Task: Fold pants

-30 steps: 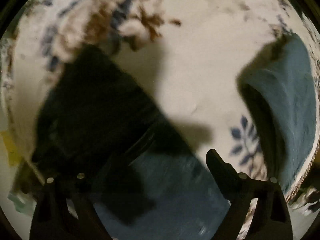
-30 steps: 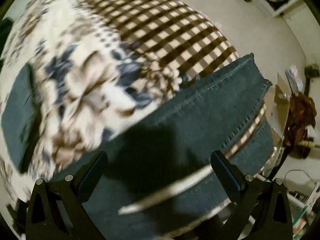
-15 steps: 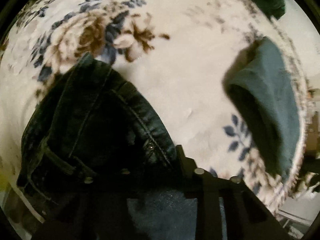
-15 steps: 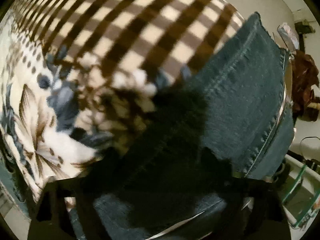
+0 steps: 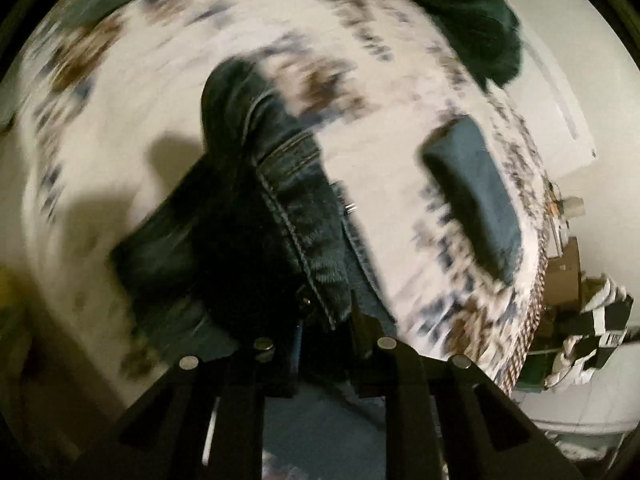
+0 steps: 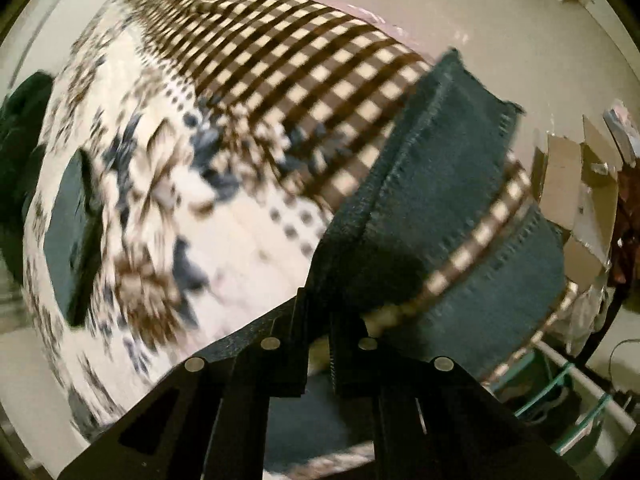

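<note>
The dark blue jeans (image 5: 256, 216) lie on a floral bedspread (image 5: 384, 152). My left gripper (image 5: 324, 320) is shut on the jeans' waistband end and holds it lifted, the denim bunched up above the fingers. In the right wrist view the leg hems (image 6: 448, 168) spread over the bed's edge. My right gripper (image 6: 318, 316) is shut on the jeans' leg fabric near its left edge.
A folded blue garment (image 5: 476, 188) lies on the bedspread to the right; it also shows in the right wrist view (image 6: 68, 224). A dark green cloth (image 5: 472, 16) sits at the far edge. A brown checked blanket (image 6: 280, 64) covers the bed's far part. Cardboard boxes (image 6: 580, 188) stand beside the bed.
Both grippers went from open above the jeans to shut on the denim. The left one has lifted the waistband end up off the bedspread.
</note>
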Motion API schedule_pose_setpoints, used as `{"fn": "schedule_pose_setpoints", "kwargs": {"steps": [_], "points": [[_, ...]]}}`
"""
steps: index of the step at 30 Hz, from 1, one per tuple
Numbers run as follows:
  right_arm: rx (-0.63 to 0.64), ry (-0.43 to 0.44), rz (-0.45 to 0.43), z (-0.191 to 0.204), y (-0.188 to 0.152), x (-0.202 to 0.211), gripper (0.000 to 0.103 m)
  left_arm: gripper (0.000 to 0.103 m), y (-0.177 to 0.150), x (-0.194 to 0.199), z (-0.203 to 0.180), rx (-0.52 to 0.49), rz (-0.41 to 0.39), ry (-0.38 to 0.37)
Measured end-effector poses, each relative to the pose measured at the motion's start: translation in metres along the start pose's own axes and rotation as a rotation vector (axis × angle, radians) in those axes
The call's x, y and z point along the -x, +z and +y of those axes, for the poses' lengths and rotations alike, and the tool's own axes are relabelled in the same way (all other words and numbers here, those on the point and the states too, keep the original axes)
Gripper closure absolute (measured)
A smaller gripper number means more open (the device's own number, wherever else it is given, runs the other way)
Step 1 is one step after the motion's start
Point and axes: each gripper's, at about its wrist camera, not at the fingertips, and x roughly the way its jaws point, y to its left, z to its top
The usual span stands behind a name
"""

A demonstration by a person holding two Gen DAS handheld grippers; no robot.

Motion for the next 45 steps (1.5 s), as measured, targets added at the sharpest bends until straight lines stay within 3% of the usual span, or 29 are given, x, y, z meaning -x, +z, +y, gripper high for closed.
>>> {"fn": "schedule_pose_setpoints", "kwargs": {"steps": [6, 9, 11, 12, 13, 15, 17, 20, 24, 25, 30, 35, 37, 39, 42, 45], "points": [[0.049, -0.048, 0.044, -0.067, -0.057, -0.032, 0.095, 0.087, -0.043, -0.046, 0.075, 0.128, 0.079, 0.119], [0.029, -0.040, 0.096, -0.100, -0.071, -0.064, 0.092, 0.082, -0.056, -0.061, 0.098, 0.243, 0.124, 0.085], [0.016, -0.033, 0.117, -0.120, -0.077, -0.077, 0.078, 0.070, -0.061, -0.061, 0.102, 0.269, 0.123, 0.039], [0.007, -0.016, 0.118, -0.129, -0.079, -0.079, 0.061, 0.054, -0.061, -0.061, 0.101, 0.259, 0.119, 0.052], [-0.008, -0.007, 0.114, -0.137, -0.080, -0.079, 0.044, 0.044, -0.061, -0.061, 0.098, 0.250, 0.118, 0.064], [-0.035, 0.020, 0.081, -0.147, -0.077, -0.072, 0.040, 0.036, -0.061, -0.057, 0.093, 0.231, 0.103, 0.061], [-0.054, 0.024, 0.023, -0.156, -0.067, -0.059, 0.032, 0.026, -0.061, -0.056, 0.076, 0.166, 0.101, 0.117], [-0.116, 0.020, -0.069, -0.174, -0.048, -0.037, 0.029, 0.023, -0.062, -0.056, 0.047, 0.042, 0.080, 0.176], [-0.256, -0.032, -0.109, -0.209, -0.022, -0.021, 0.029, 0.023, -0.061, -0.060, 0.018, -0.072, 0.070, 0.206], [-0.296, -0.004, -0.097, -0.220, -0.019, -0.022, 0.029, 0.023, -0.060, -0.062, 0.015, -0.073, 0.069, 0.207], [-0.366, 0.172, 0.060, -0.233, -0.039, -0.052, 0.029, 0.023, -0.051, -0.076, 0.023, -0.002, 0.078, 0.206], [-0.329, 0.218, 0.145, -0.205, -0.062, -0.090, 0.032, 0.023, -0.038, -0.107, 0.047, 0.102, 0.091, 0.188], [-0.350, 0.227, 0.144, -0.198, -0.072, -0.096, 0.032, 0.032, -0.036, -0.106, 0.044, 0.088, 0.034, 0.174], [-0.359, 0.269, 0.128, -0.194, -0.078, -0.093, 0.034, 0.062, -0.034, -0.105, 0.037, 0.042, -0.002, 0.191], [-0.314, 0.293, 0.169, -0.169, -0.093, -0.097, 0.042, 0.078, -0.037, -0.104, 0.044, 0.055, -0.016, 0.172], [-0.252, 0.287, 0.203, -0.151, -0.106, -0.108, 0.048, 0.083, -0.038, -0.100, 0.052, 0.029, -0.010, 0.151]]}}
